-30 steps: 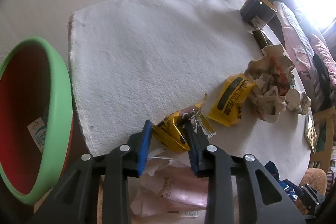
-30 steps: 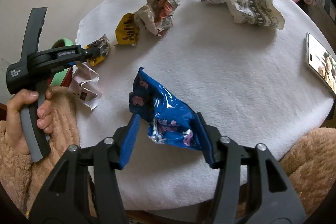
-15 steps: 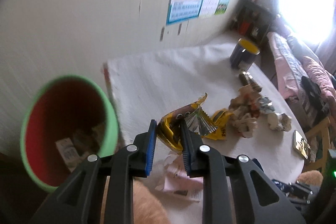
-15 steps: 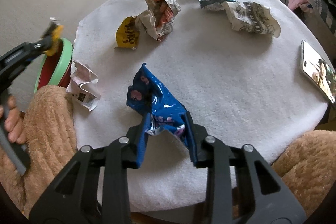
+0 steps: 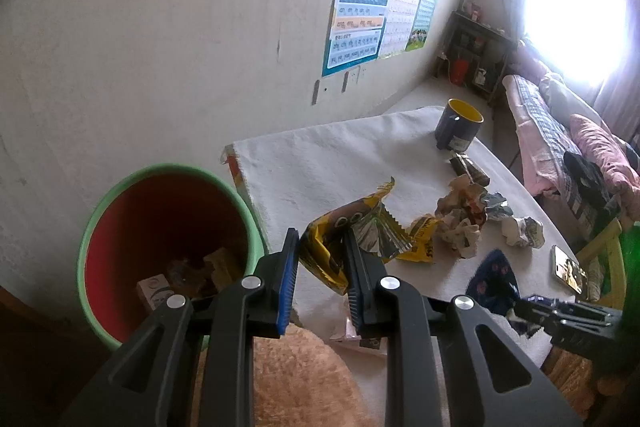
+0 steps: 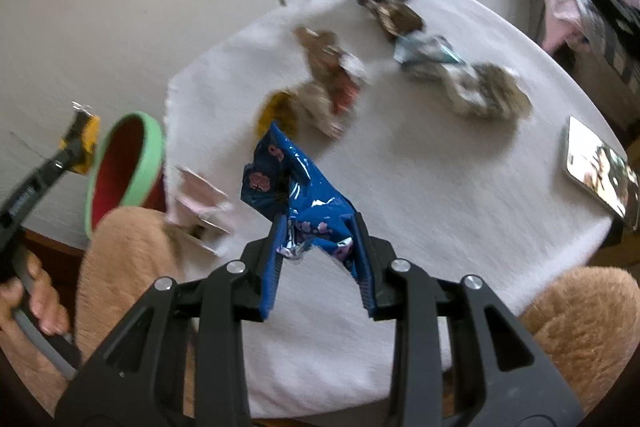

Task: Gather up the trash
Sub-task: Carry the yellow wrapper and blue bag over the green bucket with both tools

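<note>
Two wrappers are held aloft: left gripper fingers clamp a crinkled yellow foil wrapper beside the green-rimmed red bin; right gripper pinches a blue plastic packet above the counter. Next: swing left over the bin, release.

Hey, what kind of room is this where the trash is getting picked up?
Likely a lived-in bedroom or family room at home: a bed with pink bedding by the window, learning charts on the wall, a mug on the cloth-covered table.
</note>
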A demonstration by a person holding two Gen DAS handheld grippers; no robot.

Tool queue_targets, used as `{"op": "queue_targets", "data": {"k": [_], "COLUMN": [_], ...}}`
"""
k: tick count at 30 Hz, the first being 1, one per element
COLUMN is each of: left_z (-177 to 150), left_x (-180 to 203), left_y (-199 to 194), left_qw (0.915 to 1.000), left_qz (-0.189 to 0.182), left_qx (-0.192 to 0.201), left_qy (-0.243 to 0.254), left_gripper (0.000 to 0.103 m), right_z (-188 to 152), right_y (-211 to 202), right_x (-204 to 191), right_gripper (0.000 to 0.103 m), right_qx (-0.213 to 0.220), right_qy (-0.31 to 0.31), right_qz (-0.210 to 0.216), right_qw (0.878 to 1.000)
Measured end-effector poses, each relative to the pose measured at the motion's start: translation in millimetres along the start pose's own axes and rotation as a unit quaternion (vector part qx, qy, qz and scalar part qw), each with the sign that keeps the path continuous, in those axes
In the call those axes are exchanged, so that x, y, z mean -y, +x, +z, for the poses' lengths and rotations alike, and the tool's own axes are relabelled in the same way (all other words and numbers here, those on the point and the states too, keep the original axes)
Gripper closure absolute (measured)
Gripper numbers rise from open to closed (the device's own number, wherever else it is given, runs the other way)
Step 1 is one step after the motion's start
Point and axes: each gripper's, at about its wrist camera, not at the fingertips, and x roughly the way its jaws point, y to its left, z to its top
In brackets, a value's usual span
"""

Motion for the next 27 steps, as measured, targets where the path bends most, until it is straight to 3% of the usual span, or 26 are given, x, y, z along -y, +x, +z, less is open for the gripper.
{"op": "queue_targets", "data": {"k": [13, 27], "left_z": [-9.1, -17.9], "left_x": [-62.4, -111.9], "left_y": [-6.1, -0.6], "left_qw": [0.9975, 0.9921], "left_qz": [0.039, 0.062], "left_qx": [0.004, -0.007], "left_qy": [-0.059, -0.109], "left_gripper": [0.083, 0.083], "right_z": [17.3, 25.4], "right_y": [20.1, 30.7], "right_x": [-92.5, -131.2], "right_gripper": [0.071, 0.071], "right_qx": [-0.010, -0.014], "right_qy": [-0.070, -0.091], "right_qz": [0.044, 0.061], "right_qw": [0.996, 0.994]}}
